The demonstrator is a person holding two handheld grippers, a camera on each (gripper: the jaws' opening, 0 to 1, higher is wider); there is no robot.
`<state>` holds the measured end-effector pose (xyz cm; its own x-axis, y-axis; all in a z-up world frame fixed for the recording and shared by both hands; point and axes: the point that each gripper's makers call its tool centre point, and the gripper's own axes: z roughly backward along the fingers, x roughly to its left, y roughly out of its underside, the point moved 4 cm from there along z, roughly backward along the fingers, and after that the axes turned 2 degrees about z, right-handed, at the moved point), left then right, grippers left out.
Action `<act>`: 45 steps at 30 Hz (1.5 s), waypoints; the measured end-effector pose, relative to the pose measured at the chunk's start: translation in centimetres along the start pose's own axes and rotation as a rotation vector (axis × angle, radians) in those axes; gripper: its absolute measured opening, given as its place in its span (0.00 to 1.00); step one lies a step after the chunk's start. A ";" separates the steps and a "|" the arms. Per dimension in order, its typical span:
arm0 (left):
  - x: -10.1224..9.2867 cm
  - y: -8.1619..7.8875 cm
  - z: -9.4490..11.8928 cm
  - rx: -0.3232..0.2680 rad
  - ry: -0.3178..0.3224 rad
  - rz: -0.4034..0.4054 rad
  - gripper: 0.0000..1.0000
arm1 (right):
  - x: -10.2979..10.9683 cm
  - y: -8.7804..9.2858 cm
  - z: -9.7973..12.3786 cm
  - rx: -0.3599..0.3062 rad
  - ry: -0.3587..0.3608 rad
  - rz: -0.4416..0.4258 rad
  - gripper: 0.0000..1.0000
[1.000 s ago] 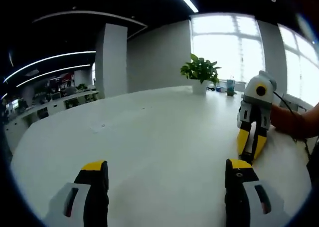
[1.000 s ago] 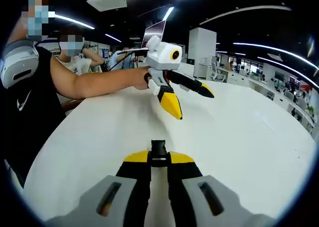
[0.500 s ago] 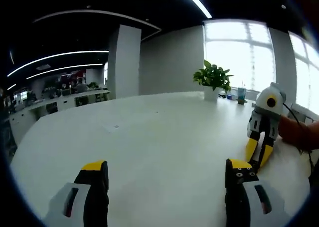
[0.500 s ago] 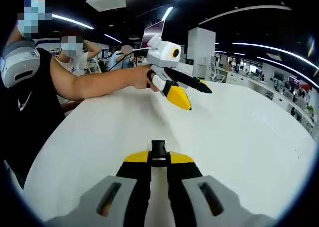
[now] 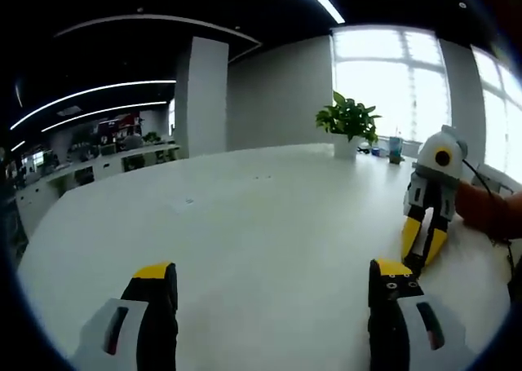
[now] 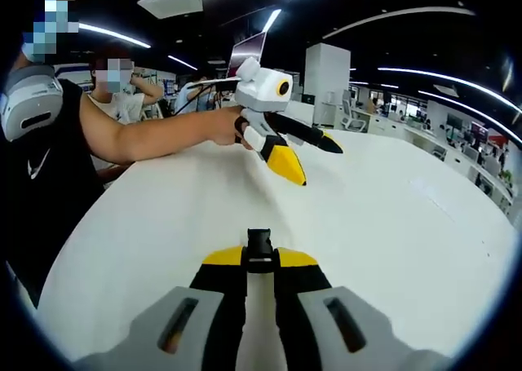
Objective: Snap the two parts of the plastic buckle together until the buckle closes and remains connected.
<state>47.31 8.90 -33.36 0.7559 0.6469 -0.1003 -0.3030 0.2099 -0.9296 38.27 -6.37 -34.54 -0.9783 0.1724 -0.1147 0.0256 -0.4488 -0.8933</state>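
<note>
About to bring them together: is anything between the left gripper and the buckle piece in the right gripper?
Nothing visible: only bare table between the open left gripper and the buckle piece the right gripper clamps.

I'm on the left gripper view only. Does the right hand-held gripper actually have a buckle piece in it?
Observer: Yes. In the right gripper view the right hand-held gripper is shut on a small black buckle part that pokes out past its tips.
Operator: And how does my left one sit over the table?
Observer: From that side the left hand-held gripper hangs above the white table, jaws apart with nothing between them, angled down toward the tabletop.
</note>
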 end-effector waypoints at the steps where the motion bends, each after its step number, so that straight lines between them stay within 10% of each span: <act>1: 0.0 0.0 0.0 0.000 0.004 0.002 0.99 | 0.0 0.0 0.0 0.000 0.000 -0.001 0.10; 45: 0.8 -0.4 0.3 -0.006 -0.014 -0.003 0.99 | -4.7 -1.3 -0.8 0.014 0.043 -0.031 0.10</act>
<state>47.86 9.58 -32.93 0.7485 0.6567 -0.0921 -0.2968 0.2075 -0.9321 43.03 -5.89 -33.15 -0.9690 0.2233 -0.1060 -0.0073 -0.4545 -0.8907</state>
